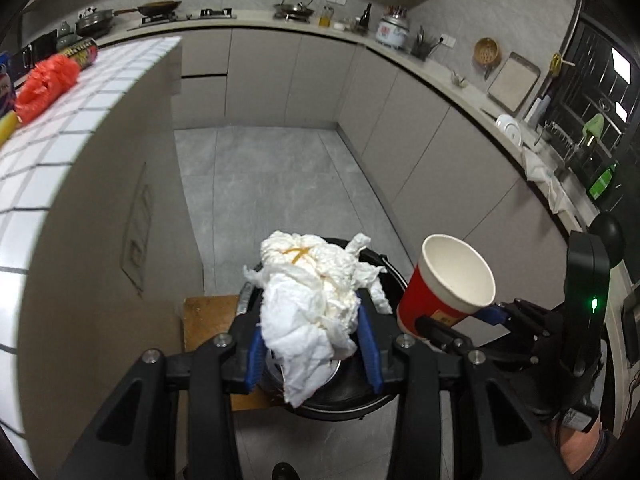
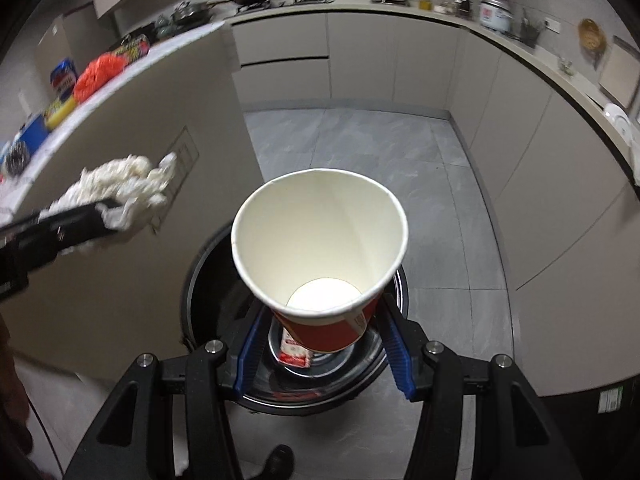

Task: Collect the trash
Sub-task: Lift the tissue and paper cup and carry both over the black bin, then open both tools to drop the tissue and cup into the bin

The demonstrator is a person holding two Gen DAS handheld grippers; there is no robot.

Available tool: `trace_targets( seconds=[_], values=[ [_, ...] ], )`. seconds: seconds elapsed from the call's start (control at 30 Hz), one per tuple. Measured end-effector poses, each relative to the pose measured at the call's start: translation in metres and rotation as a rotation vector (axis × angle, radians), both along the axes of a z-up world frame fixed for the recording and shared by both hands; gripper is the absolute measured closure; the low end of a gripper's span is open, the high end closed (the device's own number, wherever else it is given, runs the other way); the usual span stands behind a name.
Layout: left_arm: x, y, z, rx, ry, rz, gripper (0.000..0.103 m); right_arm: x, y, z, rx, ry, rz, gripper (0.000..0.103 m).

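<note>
My left gripper [image 1: 310,320] is shut on a crumpled white tissue [image 1: 316,300] with an orange stain, held over the round black trash bin [image 1: 360,404] on the floor. My right gripper [image 2: 324,340] is shut on a red paper cup [image 2: 320,248] with a white inside, open mouth toward the camera, above the same bin [image 2: 208,280]. A red-and-white wrapper [image 2: 294,350] lies inside the bin. The cup also shows in the left wrist view [image 1: 448,284], to the right of the tissue. The tissue shows in the right wrist view [image 2: 124,188], to the left.
A white tiled counter [image 1: 80,120] at left carries a red plastic bag [image 1: 48,84], a can and packets. Grey cabinets [image 1: 280,76] line the far and right walls, with pots, bottles and dishes on their worktop. Grey tiled floor [image 1: 272,184] lies beyond the bin.
</note>
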State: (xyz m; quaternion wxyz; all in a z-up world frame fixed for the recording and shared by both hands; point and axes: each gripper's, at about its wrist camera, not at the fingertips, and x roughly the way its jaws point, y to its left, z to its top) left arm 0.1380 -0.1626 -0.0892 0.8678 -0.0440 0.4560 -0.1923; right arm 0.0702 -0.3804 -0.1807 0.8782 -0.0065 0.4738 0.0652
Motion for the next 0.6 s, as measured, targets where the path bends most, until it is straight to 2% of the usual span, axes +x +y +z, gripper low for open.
trace_targets(
  seconds=[0.3,0.37,0.4,0.43,0.5,0.6],
  values=[
    [0.013,-0.020,-0.029,0.009,0.062,-0.006,0.061,0.019,-0.005,-0.035,-0.020,0.032,0.073,0.047],
    [0.019,-0.027,-0.044,0.007,0.116,-0.015,0.047,0.025,-0.001,-0.044,-0.008,0.033,0.122,0.041],
    [0.022,-0.028,-0.052,0.022,0.146,0.000,0.025,0.025,0.002,-0.051,-0.012,0.042,0.139,0.032],
    [0.022,-0.025,-0.055,0.028,0.148,0.017,0.021,0.029,0.006,-0.064,-0.040,0.080,0.151,0.012],
    [0.023,-0.015,-0.052,0.033,0.127,0.058,0.020,0.030,0.008,-0.074,-0.077,0.104,0.165,0.012],
    [0.023,-0.003,-0.049,0.058,0.110,0.102,0.019,0.024,0.003,-0.073,-0.058,0.092,0.139,0.012]
  ],
)
